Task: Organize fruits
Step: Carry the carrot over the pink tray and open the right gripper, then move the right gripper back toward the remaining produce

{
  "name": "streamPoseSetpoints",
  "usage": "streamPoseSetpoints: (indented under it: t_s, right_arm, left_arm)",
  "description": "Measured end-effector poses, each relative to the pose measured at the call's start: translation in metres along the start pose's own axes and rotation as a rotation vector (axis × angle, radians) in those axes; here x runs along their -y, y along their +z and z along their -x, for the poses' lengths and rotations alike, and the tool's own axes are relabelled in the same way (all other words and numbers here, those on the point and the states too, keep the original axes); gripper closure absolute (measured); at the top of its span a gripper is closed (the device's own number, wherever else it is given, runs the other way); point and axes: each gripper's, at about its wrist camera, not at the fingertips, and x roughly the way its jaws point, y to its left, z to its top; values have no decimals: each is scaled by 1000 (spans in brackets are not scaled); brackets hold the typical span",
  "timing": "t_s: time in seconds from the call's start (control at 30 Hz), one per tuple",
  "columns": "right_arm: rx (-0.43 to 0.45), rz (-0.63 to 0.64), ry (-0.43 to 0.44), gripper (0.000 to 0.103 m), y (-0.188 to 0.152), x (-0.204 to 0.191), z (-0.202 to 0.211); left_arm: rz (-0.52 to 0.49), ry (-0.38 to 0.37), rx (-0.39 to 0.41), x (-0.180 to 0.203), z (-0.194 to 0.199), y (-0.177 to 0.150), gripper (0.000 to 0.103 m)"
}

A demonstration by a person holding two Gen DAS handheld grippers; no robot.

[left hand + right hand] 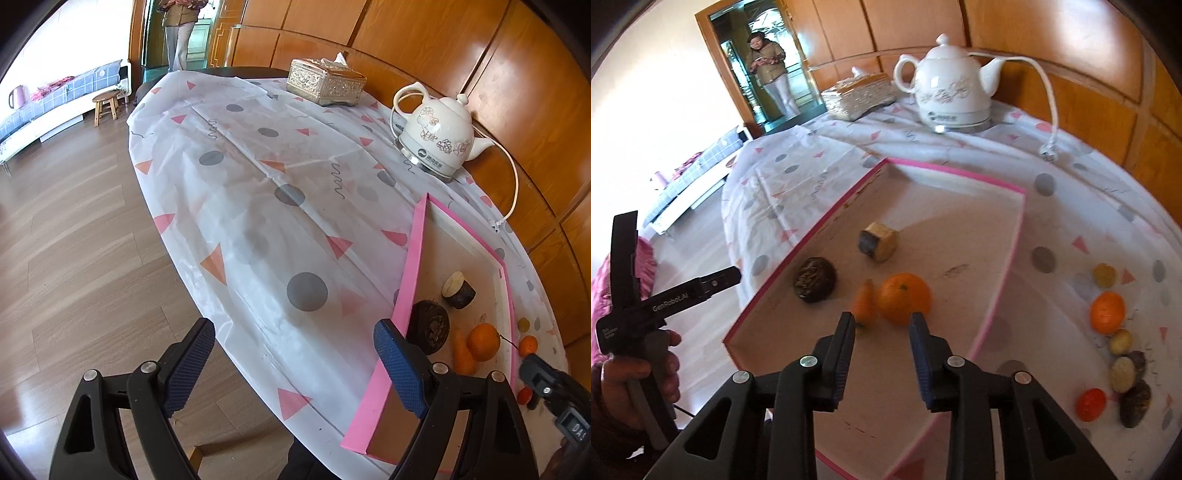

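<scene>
A pink-rimmed box (1008, 258) lies on the table and holds an orange (904, 297), a small carrot-like piece (865, 303), a dark round fruit (815, 279) and a cut dark-skinned chunk (878, 241). My right gripper (882, 326) is open and empty, just above and in front of the orange. Loose fruits lie right of the box: an orange one (1107, 312), a red one (1090, 404), several small yellowish and dark ones (1123, 373). My left gripper (295, 354) is open and empty over the table's near edge, left of the box (410, 258); the orange (483, 342) shows there too.
A white teapot-style kettle (951, 88) with its cord and a tissue box (858, 94) stand at the table's far side by the wooden wall. A person (770, 70) stands in the doorway. Wood floor (74, 258) lies left of the table.
</scene>
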Motion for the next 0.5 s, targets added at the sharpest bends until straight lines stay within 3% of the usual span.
streamPoseSetpoints:
  t_s: [0.3, 0.5]
  right_arm:
    - [67, -84, -202, 65, -17, 43, 43]
    - [61, -222, -361, 64, -45, 105, 76]
  left_arm:
    - [-43, -6, 16, 12, 5, -1, 15]
    - [-90, -11, 25, 27, 8, -4, 15]
